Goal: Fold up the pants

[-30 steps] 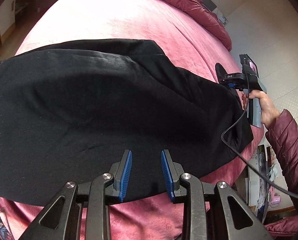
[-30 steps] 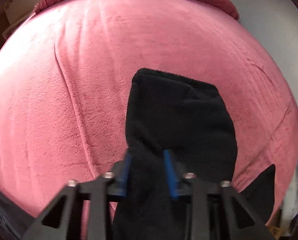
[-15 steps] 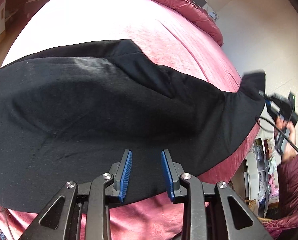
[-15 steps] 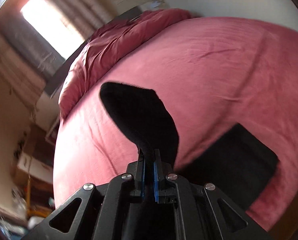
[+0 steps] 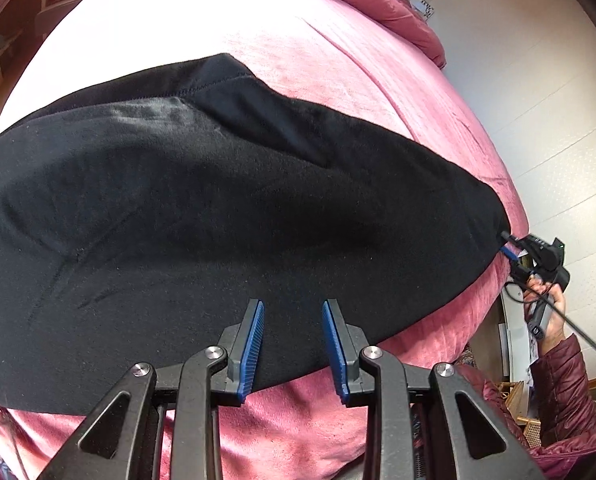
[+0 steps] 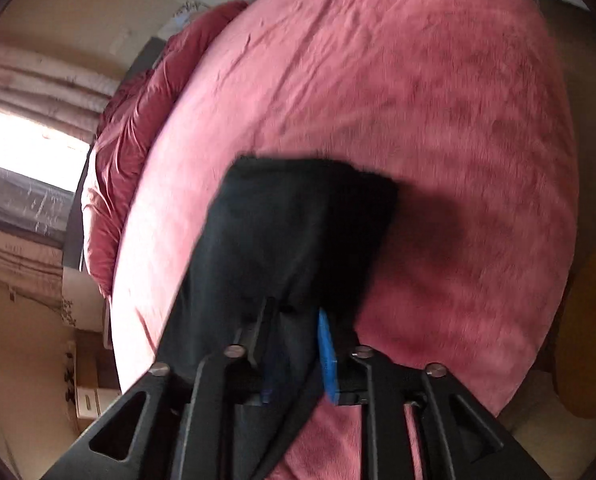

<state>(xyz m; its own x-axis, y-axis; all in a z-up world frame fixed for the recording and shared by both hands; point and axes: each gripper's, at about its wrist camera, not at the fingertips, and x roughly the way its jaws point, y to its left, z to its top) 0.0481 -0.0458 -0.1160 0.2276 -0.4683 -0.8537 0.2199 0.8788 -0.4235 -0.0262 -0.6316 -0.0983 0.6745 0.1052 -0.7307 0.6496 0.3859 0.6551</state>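
**Black pants spread on pink bed cover; right gripper at the leg end, jaws parting**

The black pants (image 5: 218, 216) lay flat across the pink bed cover (image 5: 337, 60), filling the middle band of the left wrist view from the left edge to the right side of the frame. A folded-over layer with a stitched hem sat near upper centre.

The left gripper (image 5: 294, 344) hovered at the bottom centre over the near edge of the pants. Its blue pads stood apart with nothing pinched between them; only flat cloth showed behind the gap.

The right gripper (image 5: 507, 246) appeared at the right edge of that view, at the tapered leg end, held by a hand (image 5: 549, 312) in a maroon quilted sleeve (image 5: 557, 384). A black cable (image 5: 577, 332) trailed from it.

In the right wrist view, which was motion-blurred, the right gripper (image 6: 298, 344) had just been opening. Black fabric (image 6: 290, 232) lay between the jaws, and one blue pad was plainly exposed, so the pads did not appear to press on the cloth.

A crumpled maroon duvet (image 6: 130, 128) lay at the left of that view, beside curtains (image 6: 26, 80).

No brand, label or writing could be read in either view.
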